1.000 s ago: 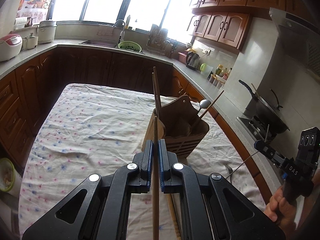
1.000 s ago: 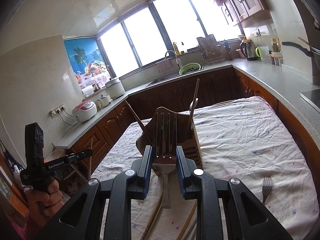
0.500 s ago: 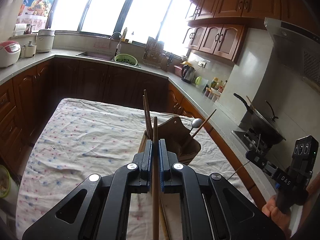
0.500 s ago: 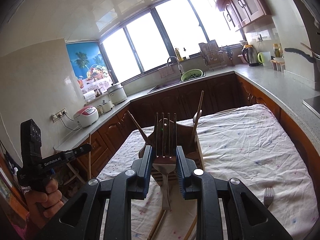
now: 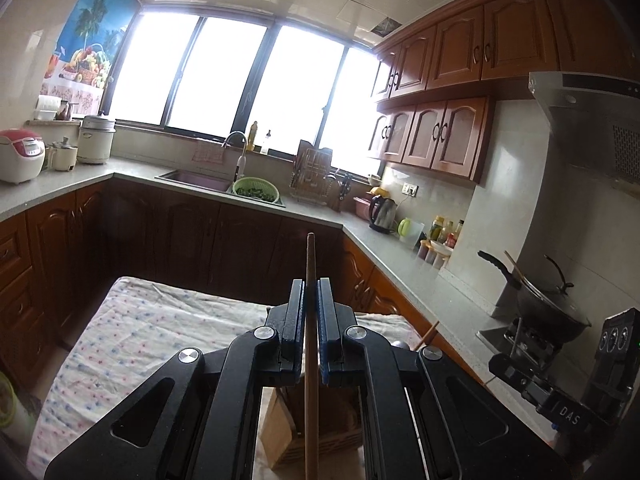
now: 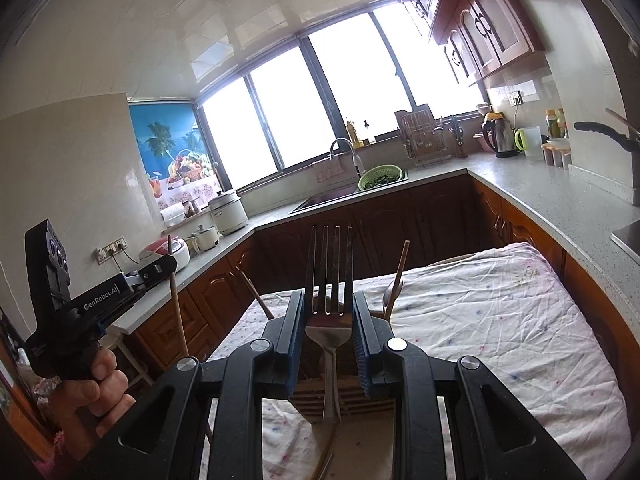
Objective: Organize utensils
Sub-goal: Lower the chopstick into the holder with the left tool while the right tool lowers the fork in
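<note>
Utensils, left wrist view: a single wooden chopstick (image 5: pixel 311 360) is pinched between the pressed-together fingers of the left gripper (image 5: pixel 311 292); it runs lengthwise along the fingers, its tip poking out past them.
Holder, left wrist view: the wooden utensil holder (image 5: pixel 316 420) sits on the table directly under the gripper, on a dotted white cloth (image 5: pixel 140 328).
Pose, left wrist view: the left gripper is raised above the holder and aimed level across the kitchen, so the chopstick lies nearly flat rather than pointing down.
Utensils, right wrist view: a metal fork (image 6: pixel 329 308) is clamped by its neck in the right gripper (image 6: pixel 329 312), tines pointing forward and up, handle trailing back under the fingers.
Holder, right wrist view: the holder (image 6: pixel 344 396) shows below and just beyond the fingers, with a chopstick (image 6: pixel 396 280) already standing in it.
Pose, right wrist view: the right gripper is held high and level; the person's left hand (image 6: pixel 92 384) appears at the left edge, gripping the other tool with its chopstick upright.
Doing this step well: judging from the layout, each utensil likely needs tipping end-down over an open slot, lowering until well inside, and only then letting go, one hand at a time.
</note>
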`<action>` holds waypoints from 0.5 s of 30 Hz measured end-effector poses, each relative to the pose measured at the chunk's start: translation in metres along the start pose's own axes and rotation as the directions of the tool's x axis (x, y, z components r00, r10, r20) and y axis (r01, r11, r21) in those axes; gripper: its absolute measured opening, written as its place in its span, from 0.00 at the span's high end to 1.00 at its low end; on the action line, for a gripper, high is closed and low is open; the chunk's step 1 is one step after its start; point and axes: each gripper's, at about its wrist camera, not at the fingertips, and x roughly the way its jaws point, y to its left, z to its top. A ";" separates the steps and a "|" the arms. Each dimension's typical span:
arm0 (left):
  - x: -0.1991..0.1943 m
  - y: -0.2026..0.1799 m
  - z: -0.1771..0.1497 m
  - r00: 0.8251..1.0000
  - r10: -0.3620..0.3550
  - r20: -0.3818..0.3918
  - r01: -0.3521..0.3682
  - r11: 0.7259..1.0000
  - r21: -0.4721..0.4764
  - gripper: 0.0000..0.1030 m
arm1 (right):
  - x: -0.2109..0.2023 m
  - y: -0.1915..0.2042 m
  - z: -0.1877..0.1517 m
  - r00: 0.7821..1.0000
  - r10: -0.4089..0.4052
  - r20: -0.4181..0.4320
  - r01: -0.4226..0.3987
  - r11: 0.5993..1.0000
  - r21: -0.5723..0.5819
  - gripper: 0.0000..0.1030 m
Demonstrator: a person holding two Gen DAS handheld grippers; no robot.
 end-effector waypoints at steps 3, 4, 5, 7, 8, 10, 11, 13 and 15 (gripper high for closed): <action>0.018 -0.006 0.007 0.999 0.025 0.044 -0.025 1.000 0.007 0.96 | 0.010 -0.002 0.009 1.000 -0.006 0.017 0.006 1.000 -0.003 0.78; 0.024 -0.008 0.009 0.998 0.035 0.060 -0.036 0.999 0.011 0.96 | 0.014 -0.003 0.011 1.000 -0.008 0.021 0.008 1.000 -0.005 0.78; 0.030 -0.010 0.010 0.996 0.045 0.075 -0.046 0.999 0.015 0.96 | 0.018 -0.004 0.014 1.000 -0.011 0.024 0.011 1.000 -0.007 0.78; 0.042 -0.011 0.012 0.994 0.053 0.096 -0.054 0.998 0.011 0.96 | 0.028 -0.008 0.017 1.000 -0.015 0.026 0.015 1.000 -0.006 0.78; 0.048 -0.011 0.013 0.992 0.060 0.108 -0.061 0.998 0.007 0.96 | 0.032 -0.010 0.019 0.999 -0.017 0.029 0.017 1.000 -0.005 0.78; 0.058 -0.010 0.014 0.988 0.082 0.133 -0.083 0.997 0.002 0.96 | 0.039 -0.013 0.021 0.999 -0.023 0.036 0.024 1.000 -0.006 0.78; 0.064 -0.009 0.013 0.986 0.089 0.140 -0.090 0.996 -0.001 0.96 | 0.042 -0.015 0.021 0.999 -0.025 0.039 0.026 1.000 -0.005 0.78; 0.072 -0.005 0.010 0.981 0.108 0.158 -0.107 0.994 -0.016 0.96 | 0.051 -0.020 0.022 0.999 -0.024 0.041 0.024 1.000 0.001 0.78; 0.080 0.000 0.005 0.980 0.120 0.159 -0.117 0.993 -0.028 0.96 | 0.059 -0.023 0.020 0.999 -0.024 0.037 0.024 1.000 0.005 0.78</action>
